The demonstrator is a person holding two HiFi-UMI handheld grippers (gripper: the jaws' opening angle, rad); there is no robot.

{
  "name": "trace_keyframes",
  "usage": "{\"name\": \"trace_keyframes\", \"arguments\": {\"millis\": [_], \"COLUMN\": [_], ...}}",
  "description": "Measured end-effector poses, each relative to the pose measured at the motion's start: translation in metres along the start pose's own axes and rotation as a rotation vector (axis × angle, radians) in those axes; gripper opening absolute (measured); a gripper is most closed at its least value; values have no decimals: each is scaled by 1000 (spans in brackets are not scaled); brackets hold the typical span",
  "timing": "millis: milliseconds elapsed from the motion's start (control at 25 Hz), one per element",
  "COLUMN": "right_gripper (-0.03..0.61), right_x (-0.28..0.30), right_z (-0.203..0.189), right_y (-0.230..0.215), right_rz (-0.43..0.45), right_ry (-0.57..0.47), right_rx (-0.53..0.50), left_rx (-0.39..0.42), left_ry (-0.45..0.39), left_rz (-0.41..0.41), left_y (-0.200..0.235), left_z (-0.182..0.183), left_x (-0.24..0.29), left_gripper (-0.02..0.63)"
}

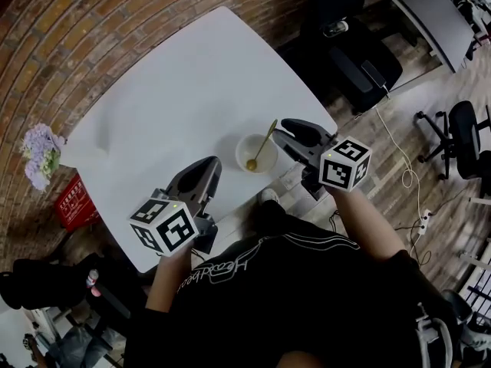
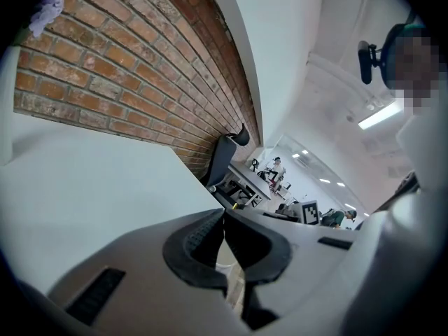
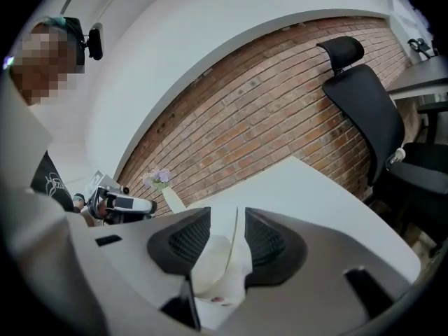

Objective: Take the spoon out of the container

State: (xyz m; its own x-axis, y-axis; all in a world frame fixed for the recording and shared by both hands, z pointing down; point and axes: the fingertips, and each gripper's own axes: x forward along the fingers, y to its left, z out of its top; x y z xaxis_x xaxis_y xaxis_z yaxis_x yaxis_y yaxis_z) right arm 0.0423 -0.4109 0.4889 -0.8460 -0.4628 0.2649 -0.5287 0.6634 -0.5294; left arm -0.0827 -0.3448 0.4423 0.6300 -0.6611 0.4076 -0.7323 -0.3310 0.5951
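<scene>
spoon location: a gold spoon [image 1: 261, 144] stands in a small round white container [image 1: 239, 150] near the front edge of the white table [image 1: 192, 83], just ahead of the person.
spoon look: slim, shiny, brass-coloured metal; the bowl end is down inside the container, and the thin handle leans out over the rim.
long axis: in the head view it slants from the bowl end at lower left up to the handle tip at upper right, on the side towards the right gripper.
nearer gripper: the right gripper [image 1: 281, 133] is just beside the container, its tips by the free end of the handle; the left gripper [image 1: 212, 163] is further off, near the table edge.
right gripper state: jaws apart; its own view shows the handle [image 3: 234, 240] as a thin line in the gap, not pressed by either pad.
left gripper state: jaws together, nothing between them.
next move, my judgement: close on the handle, then lift along the slant.
</scene>
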Motion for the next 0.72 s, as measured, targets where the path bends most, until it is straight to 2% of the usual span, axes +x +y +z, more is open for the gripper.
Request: {"name": "trace_keyframes", "arguments": {"millis": [160, 320, 720], "right_gripper": [117, 109, 27], "right_x": [10, 18, 26], "right_z": [-8, -16, -19], "right_y": [-9, -11, -10], "right_rz": [-11, -13, -23], "right_ry": [20, 54, 59], "right_rx": [15, -12, -46], "left_rx": [-12, -19, -43], "left_ry": [0, 4, 5], "left_rz": [11, 19, 34], "left_y": [8, 12, 27], "left_z": [1, -1, -5], "left_x": [0, 0, -2], "left_gripper": [5, 5, 5]}}
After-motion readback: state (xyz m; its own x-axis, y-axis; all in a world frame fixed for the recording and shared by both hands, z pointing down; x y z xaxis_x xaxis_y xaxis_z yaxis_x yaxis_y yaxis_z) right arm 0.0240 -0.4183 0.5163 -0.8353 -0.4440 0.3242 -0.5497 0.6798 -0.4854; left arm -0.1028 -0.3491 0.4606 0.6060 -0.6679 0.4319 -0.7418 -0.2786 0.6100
